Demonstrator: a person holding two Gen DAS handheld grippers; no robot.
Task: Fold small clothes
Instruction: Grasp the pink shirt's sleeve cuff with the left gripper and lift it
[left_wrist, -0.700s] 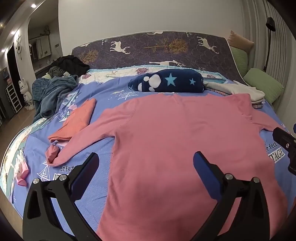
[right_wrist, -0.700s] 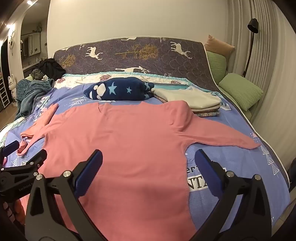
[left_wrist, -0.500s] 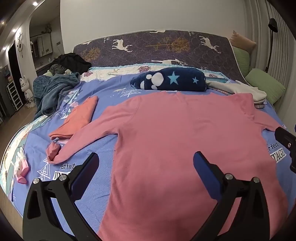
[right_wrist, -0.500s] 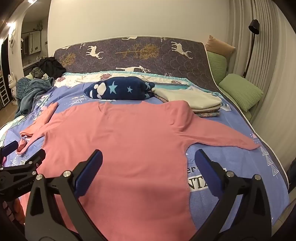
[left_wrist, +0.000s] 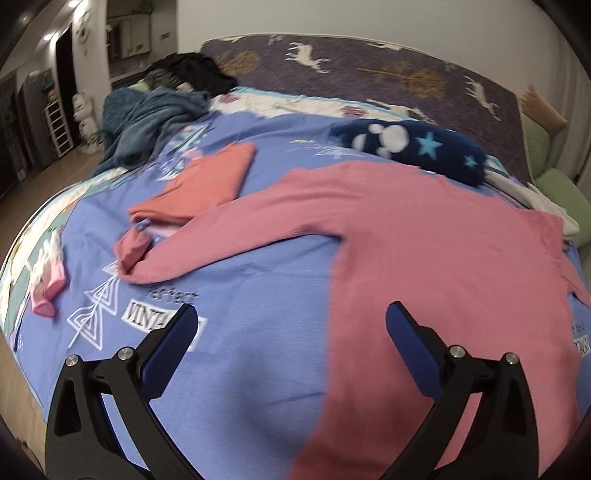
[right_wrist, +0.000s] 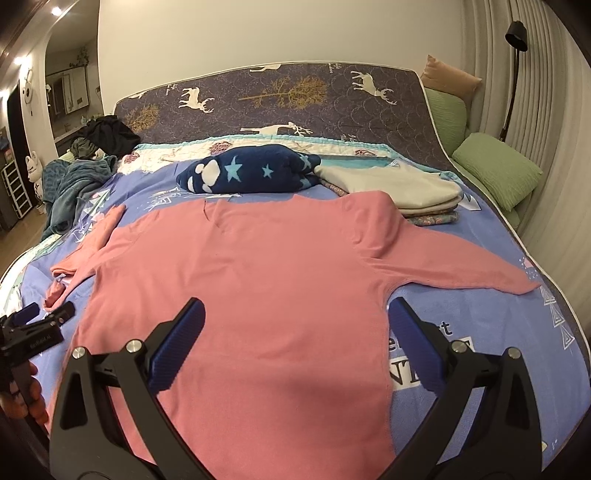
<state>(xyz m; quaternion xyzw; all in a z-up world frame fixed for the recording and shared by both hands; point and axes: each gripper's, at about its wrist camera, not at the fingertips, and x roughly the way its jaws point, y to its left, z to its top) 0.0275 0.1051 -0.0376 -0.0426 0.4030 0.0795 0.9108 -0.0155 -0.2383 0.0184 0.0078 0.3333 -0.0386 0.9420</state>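
The pink long-sleeved top (right_wrist: 258, 280) lies flat on the bed (left_wrist: 258, 332), collar toward the star pillow (right_wrist: 251, 171) – its left sleeve stretches nearest the left claw (left_wrist: 291, 332), the right sleeve nearest the right claw (right_wrist: 295, 332), both claws released and empty.

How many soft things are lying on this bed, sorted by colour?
Pink or salmon: 4 (long-sleeved top, folded salmon garment, small rolled piece, pink socks)
Navy: 1 (starry blanket)
Teal: 1 (blanket)
Black: 1 (clothes heap)
Cream: 1 (folded stack)
Total: 8
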